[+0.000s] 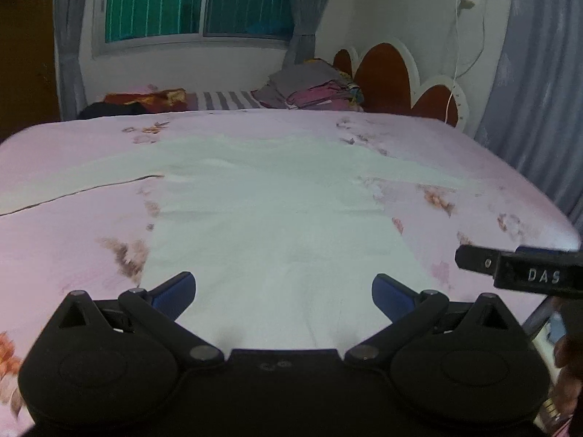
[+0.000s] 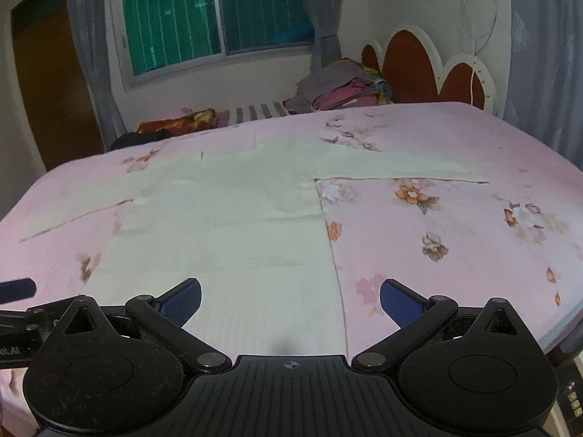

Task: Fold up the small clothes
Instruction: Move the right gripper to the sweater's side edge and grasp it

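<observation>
A white long-sleeved shirt [image 1: 262,204] lies spread flat on the pink floral bed [image 1: 65,225], sleeves out to both sides, hem towards me. My left gripper [image 1: 283,295] is open and empty, just above the hem near its middle. My right gripper [image 2: 290,300] is open and empty above the shirt's [image 2: 218,225] right hem corner, on the pink bed [image 2: 455,240]. The right gripper's finger [image 1: 517,266] shows at the right edge of the left wrist view. The left gripper's finger [image 2: 16,289] shows at the left edge of the right wrist view.
A pile of folded clothes [image 1: 313,89] sits at the far end by the red and white headboard [image 1: 397,76]. Dark and red garments [image 1: 138,103] lie far left. Window and grey curtains [image 2: 91,54] stand behind. The bed's right edge [image 2: 561,313] drops off near my right gripper.
</observation>
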`<state>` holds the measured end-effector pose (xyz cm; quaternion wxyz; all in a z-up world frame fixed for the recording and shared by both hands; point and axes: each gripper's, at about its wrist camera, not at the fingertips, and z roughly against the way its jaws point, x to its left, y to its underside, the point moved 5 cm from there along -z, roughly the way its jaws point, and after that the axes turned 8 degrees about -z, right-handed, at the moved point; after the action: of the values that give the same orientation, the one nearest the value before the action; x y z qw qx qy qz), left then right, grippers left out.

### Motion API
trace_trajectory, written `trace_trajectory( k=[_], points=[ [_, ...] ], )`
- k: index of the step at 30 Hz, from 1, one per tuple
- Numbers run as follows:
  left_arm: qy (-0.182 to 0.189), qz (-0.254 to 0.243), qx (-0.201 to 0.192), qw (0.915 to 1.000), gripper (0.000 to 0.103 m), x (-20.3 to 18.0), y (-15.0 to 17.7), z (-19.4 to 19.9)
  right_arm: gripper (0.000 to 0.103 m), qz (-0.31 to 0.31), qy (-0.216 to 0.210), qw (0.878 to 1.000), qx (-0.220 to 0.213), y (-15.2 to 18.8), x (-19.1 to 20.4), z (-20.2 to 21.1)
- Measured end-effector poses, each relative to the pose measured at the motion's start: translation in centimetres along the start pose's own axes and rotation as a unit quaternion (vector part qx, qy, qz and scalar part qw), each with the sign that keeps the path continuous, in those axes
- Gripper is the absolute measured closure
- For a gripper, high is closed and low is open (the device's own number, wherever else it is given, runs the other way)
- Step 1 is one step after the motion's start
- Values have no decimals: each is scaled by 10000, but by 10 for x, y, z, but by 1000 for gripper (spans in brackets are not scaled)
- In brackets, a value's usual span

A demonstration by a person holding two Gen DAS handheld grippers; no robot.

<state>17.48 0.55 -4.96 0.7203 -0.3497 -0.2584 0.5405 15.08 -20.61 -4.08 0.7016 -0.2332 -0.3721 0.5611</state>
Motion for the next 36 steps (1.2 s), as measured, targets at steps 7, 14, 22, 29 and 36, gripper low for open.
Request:
trace_trajectory(
  k=[7,14,22,29,36],
  points=[
    [-10,-186,-57,9998,0,18,-34,-32,0,-181,169,9996,-148,-36,2,-31],
    [134,-233,57,9996,0,11,-50,-65,0,-422,243,9981,-372,-62,-14,-45],
    [26,-320,205,9993,0,-15,-69,-111,0,-628,557,9950,-534,-92,-69,-73],
    [-266,-273,305,9988,0,-40,-101,-161,1,-1112,798,9876,-763,-141,-155,-127],
    [-222,-302,491,9981,0,-81,-131,-221,52,-2027,977,9725,-607,-180,-265,-185]
  ],
)
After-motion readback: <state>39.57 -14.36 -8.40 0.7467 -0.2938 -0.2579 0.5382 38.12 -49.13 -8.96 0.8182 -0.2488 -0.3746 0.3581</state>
